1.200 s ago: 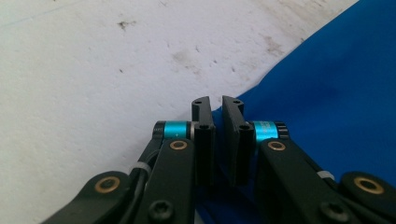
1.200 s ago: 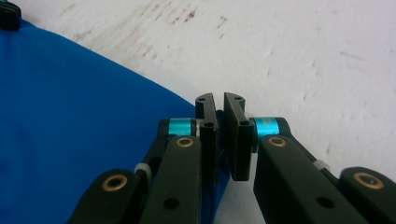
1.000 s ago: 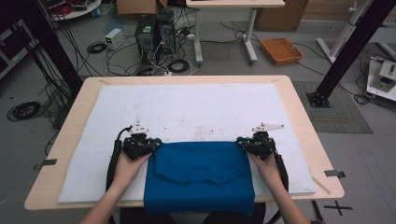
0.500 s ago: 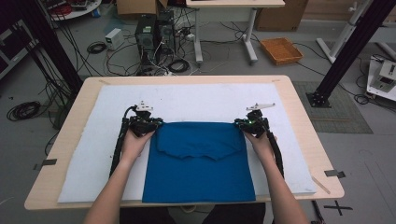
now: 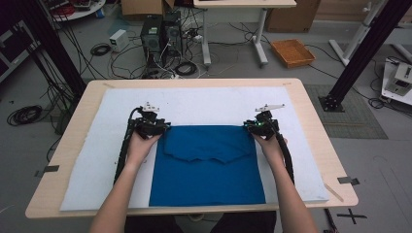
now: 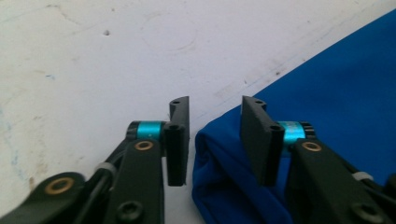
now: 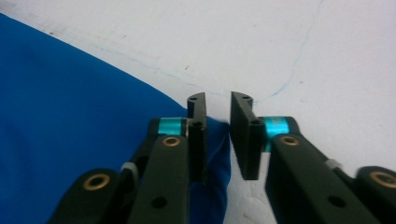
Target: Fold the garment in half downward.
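Observation:
A blue cloth lies folded on the white mat, with a flap folded back across its far part. My left gripper sits at the cloth's far left corner. In the left gripper view its jaws have just been opening; the left gripper stands open with the cloth corner bunched loosely between the pads. My right gripper is at the far right corner. There too the jaws have just been opening, and the right gripper has a narrow gap over the cloth edge, not pressing it.
The mat covers most of the wooden table, with bare white mat beyond and beside the cloth. On the floor behind stand computer towers, cables, an orange tray and a black frame post.
Both hands moved away from the person, drawing the cloth's far edge up the mat and laying it out longer. Both pairs of jaws then opened and let go of the corners.

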Tool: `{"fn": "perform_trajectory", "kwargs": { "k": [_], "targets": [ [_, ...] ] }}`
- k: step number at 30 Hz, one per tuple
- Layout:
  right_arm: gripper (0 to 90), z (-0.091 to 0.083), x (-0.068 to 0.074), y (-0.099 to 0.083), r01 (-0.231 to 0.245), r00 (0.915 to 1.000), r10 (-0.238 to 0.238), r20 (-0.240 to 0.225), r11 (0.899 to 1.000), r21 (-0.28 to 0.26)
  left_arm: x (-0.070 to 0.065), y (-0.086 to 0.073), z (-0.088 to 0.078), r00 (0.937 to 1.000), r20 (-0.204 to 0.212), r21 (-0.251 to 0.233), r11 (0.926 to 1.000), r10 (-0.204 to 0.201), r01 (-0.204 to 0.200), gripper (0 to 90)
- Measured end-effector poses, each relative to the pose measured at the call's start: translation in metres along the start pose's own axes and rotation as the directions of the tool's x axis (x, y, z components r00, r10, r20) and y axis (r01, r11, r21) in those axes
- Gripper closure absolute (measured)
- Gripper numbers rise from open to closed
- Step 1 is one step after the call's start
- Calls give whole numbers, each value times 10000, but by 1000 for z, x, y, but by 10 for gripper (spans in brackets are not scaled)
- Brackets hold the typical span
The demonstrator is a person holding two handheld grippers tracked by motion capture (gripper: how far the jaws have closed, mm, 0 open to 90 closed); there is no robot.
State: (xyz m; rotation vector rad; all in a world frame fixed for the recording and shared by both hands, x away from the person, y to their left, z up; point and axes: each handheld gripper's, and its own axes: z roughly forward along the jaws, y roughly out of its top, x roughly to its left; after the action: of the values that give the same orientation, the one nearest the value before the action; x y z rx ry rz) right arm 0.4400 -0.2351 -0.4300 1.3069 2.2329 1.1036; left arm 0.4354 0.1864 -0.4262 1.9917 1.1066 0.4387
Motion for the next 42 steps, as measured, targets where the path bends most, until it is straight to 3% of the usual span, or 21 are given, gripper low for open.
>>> {"fn": "perform_trajectory", "kwargs": {
  "k": [2,4,7,11,14,16,21,25,30,36,42],
  "targets": [
    [683,-7,-1,-1,-149,9999,149,23,9996,-230,-1,0,-7,10000,29,-115,9999,70,-69,544],
    [612,-15,0,-3,-304,9995,307,42,9981,-532,-4,-3,-17,9998,208,-338,9994,-58,65,532],
    [584,-29,2,-8,-506,9987,508,3,9954,-818,-10,-14,-32,9988,411,-463,9985,-273,292,506],
    [562,-50,10,-17,-614,9981,613,-45,9900,-1272,-23,-33,-47,9973,607,-153,9990,-418,428,501],
    [563,-61,18,-27,-745,9972,734,-130,9867,-1447,-30,-46,-52,9933,806,103,9966,-828,822,508],
    [573,-65,23,-35,-878,9961,864,-162,9860,-1420,-33,-52,-52,9880,961,266,9925,-1210,1190,538],
    [590,-64,33,-52,-1013,9947,987,-284,9883,-1144,-36,-54,-46,9814,1004,584,9856,-1638,1586,579],
    [632,-64,36,-60,-1275,9912,1230,-482,9865,-1030,-38,-54,-41,9800,858,700,9823,-1793,1736,611],
    [678,-61,36,-67,-1446,9871,1395,-784,9875,-633,-41,-54,-38,9793,904,832,9812,-1812,1739,636],
    [694,-52,42,-67,-1183,9906,1164,-713,9927,-224,-43,-55,-36,9819,883,886,9832,-1673,1595,680],
    [893,-46,46,-67,-720,9950,726,-690,9973,106,-43,-55,-36,9815,1033,720,9854,-1611,1542,805]
  ]
}}
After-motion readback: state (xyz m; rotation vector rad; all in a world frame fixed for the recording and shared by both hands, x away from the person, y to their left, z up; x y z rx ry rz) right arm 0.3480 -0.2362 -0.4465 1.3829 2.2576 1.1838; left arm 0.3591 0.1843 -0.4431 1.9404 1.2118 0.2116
